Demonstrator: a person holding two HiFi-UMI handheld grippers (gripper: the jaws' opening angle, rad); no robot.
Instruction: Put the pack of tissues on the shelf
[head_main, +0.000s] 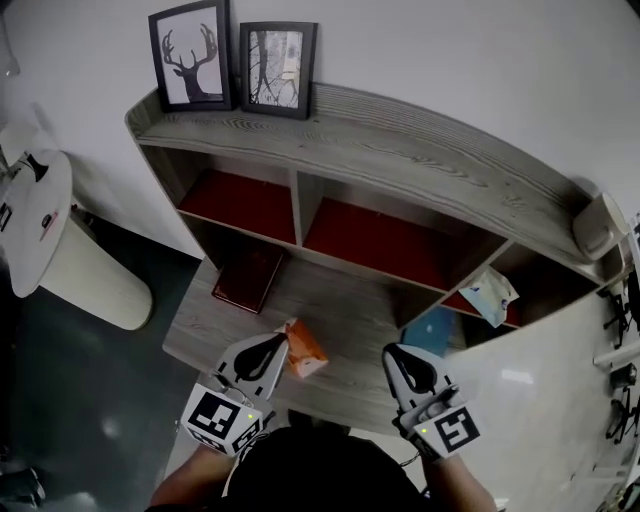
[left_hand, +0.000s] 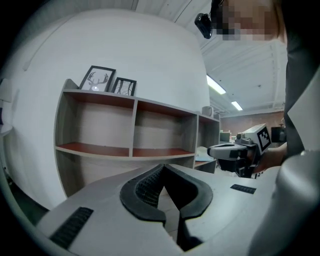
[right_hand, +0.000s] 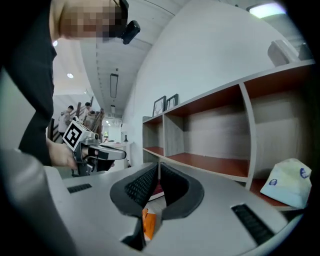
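On shelf (head_main: 420, 160), tissue pack (head_main: 490, 295) apart from jaws

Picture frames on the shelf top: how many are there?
2. The antler frame stands at the left end of the shelf top in the head view; the other frame stands just right of it. None looks hidden.

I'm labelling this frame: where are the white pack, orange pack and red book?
white pack (right_hand: 290, 184): right gripper view, front face.
orange pack (head_main: 307, 352): head view, upper face.
red book (head_main: 247, 277): head view, cover's middle.
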